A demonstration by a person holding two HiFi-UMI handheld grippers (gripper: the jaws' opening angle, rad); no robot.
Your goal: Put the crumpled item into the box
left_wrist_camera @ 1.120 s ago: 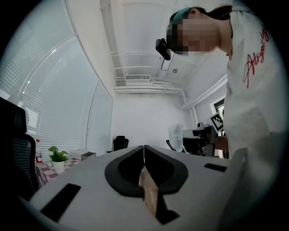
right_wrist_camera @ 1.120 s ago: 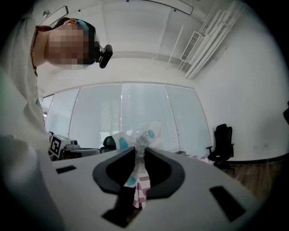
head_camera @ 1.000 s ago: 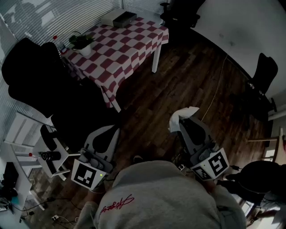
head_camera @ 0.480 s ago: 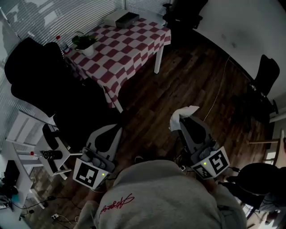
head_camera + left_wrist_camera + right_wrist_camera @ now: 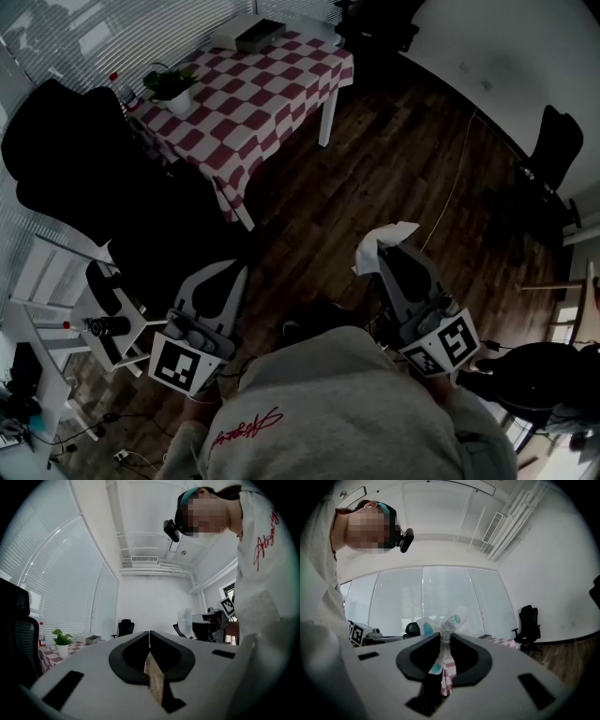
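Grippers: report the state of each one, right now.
Left gripper: shut, nothing between its jaws.
Right gripper: shut on the crumpled item.
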